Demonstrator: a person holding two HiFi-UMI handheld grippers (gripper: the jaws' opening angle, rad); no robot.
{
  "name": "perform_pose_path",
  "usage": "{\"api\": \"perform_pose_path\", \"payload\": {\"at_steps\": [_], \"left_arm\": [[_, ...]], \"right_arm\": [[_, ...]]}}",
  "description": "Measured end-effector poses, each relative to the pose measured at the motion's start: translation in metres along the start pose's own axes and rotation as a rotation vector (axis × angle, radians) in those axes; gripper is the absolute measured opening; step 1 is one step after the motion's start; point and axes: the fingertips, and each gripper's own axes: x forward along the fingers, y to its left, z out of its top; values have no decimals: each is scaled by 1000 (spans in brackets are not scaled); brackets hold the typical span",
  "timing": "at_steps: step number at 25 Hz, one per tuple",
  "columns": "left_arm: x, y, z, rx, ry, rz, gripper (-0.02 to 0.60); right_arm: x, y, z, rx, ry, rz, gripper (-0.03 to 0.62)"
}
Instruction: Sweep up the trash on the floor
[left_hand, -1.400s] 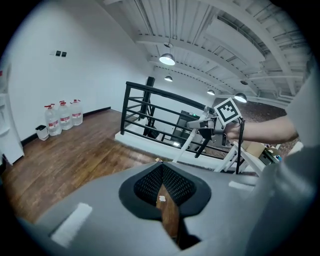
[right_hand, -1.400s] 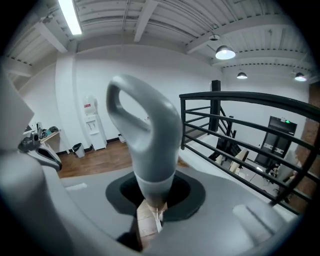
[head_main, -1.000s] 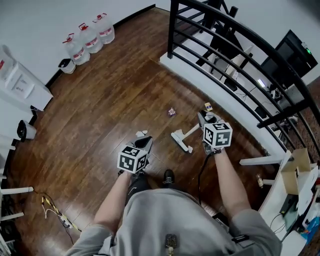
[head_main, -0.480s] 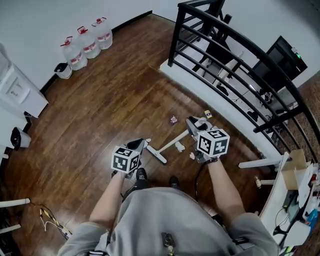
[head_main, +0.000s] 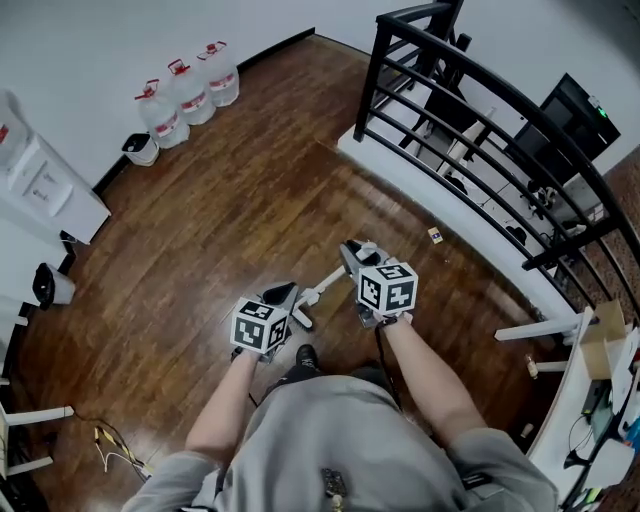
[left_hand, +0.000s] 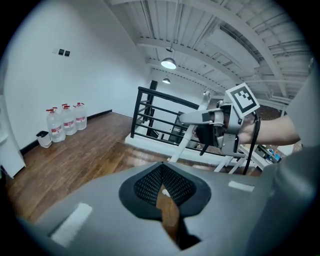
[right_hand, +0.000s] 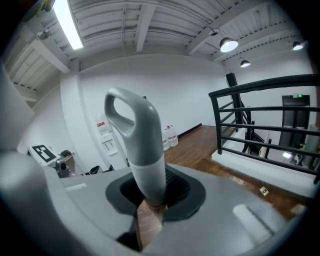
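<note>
Clamping broom handle (right_hand: 142, 165), brush head (head_main: 299, 318), head view only

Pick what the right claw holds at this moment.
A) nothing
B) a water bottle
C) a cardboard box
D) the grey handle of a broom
D: in the right gripper view, the right claw is closed on the grey handle, which stands up between its two dark pads.
</note>
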Motion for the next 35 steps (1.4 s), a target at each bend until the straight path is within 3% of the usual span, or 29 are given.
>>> {"api": "perform_pose_path", "payload": {"at_steps": [4,9,16,26,31,35], "left_arm": [[-4,15,-6,-18,16,1,6],[17,9,-7,-8,59,-33,6],[84,-39,25,56,93,-121,5],[180,-120,73,177,134,-237,6],[205,-144,88,225,155,-278,6],[224,-154,97,258,171,-308,5]], "right_arm": [[14,-23,-18,21,28,-66,54],[-16,-77,-30,8,22,-197,52],[-82,-190,-27,65,-6,-367,51],[-190,-315,-26,164,-92,-559,51],[-231,-345,-26,206,-131,-632,51],[-242,-352,-22,272,-161,-635,52]]}}
